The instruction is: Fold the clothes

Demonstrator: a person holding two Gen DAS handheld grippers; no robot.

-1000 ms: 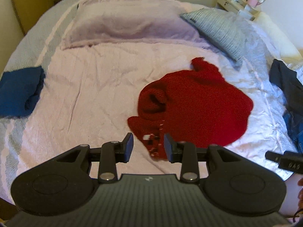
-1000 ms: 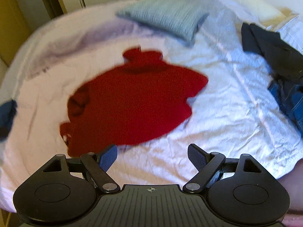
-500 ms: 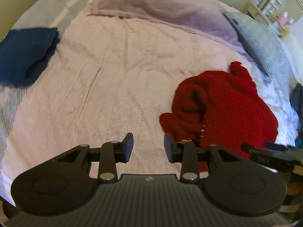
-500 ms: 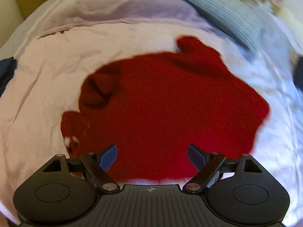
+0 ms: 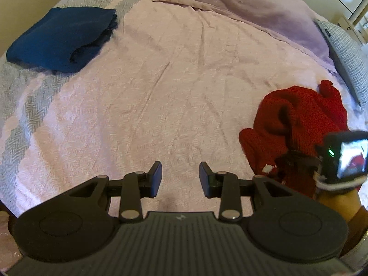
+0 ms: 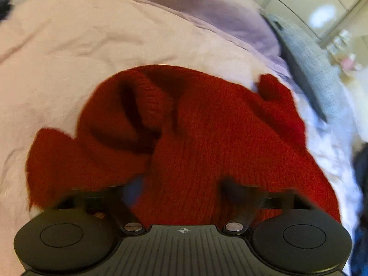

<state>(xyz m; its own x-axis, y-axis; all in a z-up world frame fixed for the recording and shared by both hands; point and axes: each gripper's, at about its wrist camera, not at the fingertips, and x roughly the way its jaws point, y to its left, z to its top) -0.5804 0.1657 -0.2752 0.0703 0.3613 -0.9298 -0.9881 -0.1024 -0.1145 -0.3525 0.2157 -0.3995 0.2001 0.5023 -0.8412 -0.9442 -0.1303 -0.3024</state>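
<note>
Left wrist view: the crumpled red knitted sweater (image 5: 296, 124) lies bunched at the right on the wrinkled pale pink bedspread (image 5: 161, 87). The left gripper (image 5: 180, 176) hovers over bare spread, jaws partly apart and empty. A folded navy garment (image 5: 62, 39) lies far left.

Right wrist view: the right gripper (image 6: 184, 192) presses into the sweater's ribbed near edge (image 6: 188, 142), fingers wide apart with knit between them, blurred.

Bed (image 5: 161, 87) has a wrinkly pink cover, with a crumpled red sweater (image 5: 306, 115), folded navy garment (image 5: 62, 39), lilac pillow (image 5: 253, 9) and grey pillow (image 5: 345, 53) lying on it.
</note>
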